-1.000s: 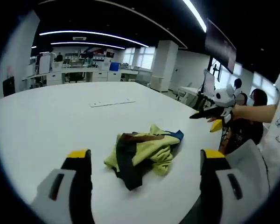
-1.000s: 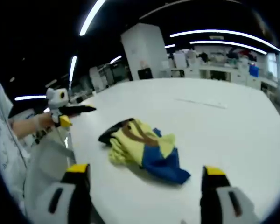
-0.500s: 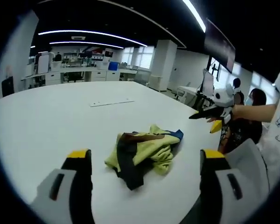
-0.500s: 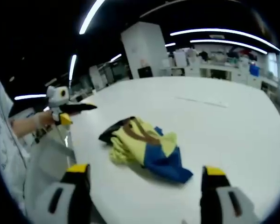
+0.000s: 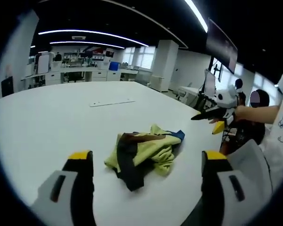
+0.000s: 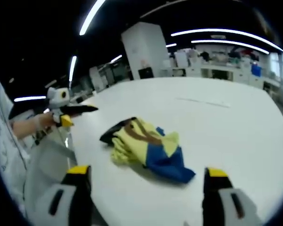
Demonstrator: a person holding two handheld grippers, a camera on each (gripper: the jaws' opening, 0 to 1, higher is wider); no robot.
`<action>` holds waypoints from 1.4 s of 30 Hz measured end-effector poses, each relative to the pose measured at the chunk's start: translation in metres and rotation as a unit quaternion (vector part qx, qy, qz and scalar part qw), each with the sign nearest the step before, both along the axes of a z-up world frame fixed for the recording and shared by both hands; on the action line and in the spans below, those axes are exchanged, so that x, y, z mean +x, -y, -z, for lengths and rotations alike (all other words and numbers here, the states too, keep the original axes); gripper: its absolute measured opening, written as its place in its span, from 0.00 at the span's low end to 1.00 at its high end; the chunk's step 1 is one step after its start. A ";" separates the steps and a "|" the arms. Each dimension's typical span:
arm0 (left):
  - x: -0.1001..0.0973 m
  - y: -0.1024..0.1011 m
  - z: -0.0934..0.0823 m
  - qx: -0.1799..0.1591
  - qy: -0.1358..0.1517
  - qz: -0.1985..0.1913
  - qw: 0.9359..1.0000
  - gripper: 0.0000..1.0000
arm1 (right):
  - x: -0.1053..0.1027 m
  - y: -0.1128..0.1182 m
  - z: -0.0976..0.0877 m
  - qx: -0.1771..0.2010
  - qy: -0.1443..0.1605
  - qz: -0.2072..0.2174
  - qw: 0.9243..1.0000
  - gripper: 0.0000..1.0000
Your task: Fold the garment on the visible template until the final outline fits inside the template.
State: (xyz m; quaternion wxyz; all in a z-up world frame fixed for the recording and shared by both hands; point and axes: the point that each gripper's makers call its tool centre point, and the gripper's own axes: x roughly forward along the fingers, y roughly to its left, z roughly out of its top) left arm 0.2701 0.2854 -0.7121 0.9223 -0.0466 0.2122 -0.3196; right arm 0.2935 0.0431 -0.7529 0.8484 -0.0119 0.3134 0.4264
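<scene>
The broad white counter [image 5: 47, 122] is seen carrying a crumpled yellow garment with blue and dark brown panels [image 5: 144, 153], which lies bunched in a heap near the counter's near edge, well short of the thin pale flat strip [image 5: 112, 102] farther back, which may be judged part of the template, though this cannot be told for sure. The left gripper [image 5: 146, 176] and the right gripper [image 6: 144, 181] are each held back from the heap on opposite sides with jaws spread wide and nothing between them, a stance judged to be readiness for picking out edges to spread the cloth before folding.
</scene>
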 end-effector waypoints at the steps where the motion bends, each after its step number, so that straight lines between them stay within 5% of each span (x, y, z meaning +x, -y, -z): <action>1: 0.000 0.000 0.002 0.001 -0.002 0.001 1.000 0.93 | -0.001 0.000 0.000 0.000 0.000 0.000 1.000 0.99; 31: 0.010 0.010 0.007 0.003 -0.007 0.018 1.000 0.89 | -0.005 0.014 0.005 -0.001 -0.005 0.019 1.000 0.99; 42: 0.018 0.007 0.021 0.008 -0.025 0.016 1.000 0.71 | 0.003 0.017 0.008 -0.013 -0.003 0.015 1.000 0.86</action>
